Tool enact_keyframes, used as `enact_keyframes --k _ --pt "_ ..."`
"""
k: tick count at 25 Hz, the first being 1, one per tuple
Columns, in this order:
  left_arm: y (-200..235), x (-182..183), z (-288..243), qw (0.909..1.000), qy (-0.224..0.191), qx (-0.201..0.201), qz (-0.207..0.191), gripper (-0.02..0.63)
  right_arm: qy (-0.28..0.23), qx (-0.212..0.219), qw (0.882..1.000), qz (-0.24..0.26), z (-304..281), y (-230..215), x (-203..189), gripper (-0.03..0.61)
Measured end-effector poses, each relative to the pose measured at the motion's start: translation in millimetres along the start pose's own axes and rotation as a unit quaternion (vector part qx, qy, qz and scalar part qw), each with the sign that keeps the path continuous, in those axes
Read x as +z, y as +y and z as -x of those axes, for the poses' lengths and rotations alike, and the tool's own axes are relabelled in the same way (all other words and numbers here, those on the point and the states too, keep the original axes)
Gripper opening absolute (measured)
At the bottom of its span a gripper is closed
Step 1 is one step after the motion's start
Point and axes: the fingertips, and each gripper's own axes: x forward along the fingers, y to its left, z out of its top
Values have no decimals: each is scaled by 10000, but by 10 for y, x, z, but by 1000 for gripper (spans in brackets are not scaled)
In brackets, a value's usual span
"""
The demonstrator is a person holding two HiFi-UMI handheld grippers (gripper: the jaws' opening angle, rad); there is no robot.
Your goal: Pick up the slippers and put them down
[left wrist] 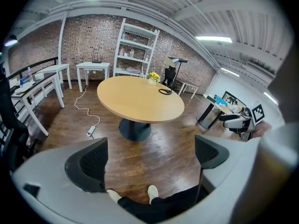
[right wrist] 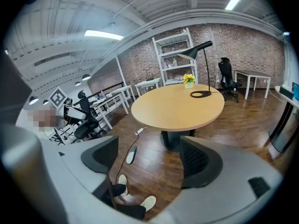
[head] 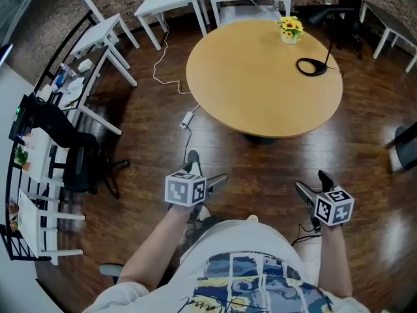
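Both arms are low at waist height, elbows bent, forearms angled forward and slightly outward. The left gripper (left wrist: 149, 158) and right gripper (right wrist: 150, 158) sit roughly level and well apart. Both aim forward and down at the wood floor (head: 150, 129) in front of the round table (head: 260, 77). Neither touches anything.

Left jaws: wide apart, with only floor and the person's light shoes (left wrist: 152, 191) showing between them. Right jaws: also wide apart, gripping nothing.

Slipper (right wrist: 132, 154): one visible, dark with a pale rim. It lies flat on the floor between the power strip (right wrist: 140, 131) and the person's feet, well clear of both grippers.

Hard to read:
- In the head view a dark shape sits just above the left gripper's marker cube (head: 186, 189); can't tell whether it's the slipper or a jaw.
- Only the right gripper view shows the slipper clearly.
- The person's torso blocks the floor at the feet in the head view.
- The right gripper is only partly seen, at the edge of the left gripper view.

On the table: flower pot (head: 290, 30) and lamp (right wrist: 198, 64).
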Motion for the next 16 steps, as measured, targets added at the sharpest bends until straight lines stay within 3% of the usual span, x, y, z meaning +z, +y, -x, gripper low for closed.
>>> enact_keyframes --k 11,16 --pt "138 -126 57 9999 -11 79 90 580 155 120 9996 182 -60 164 -4 402" --pt "-244 -259 -60 9992 106 -375 62 580 372 -239 9990 9 414 39 -252 402"
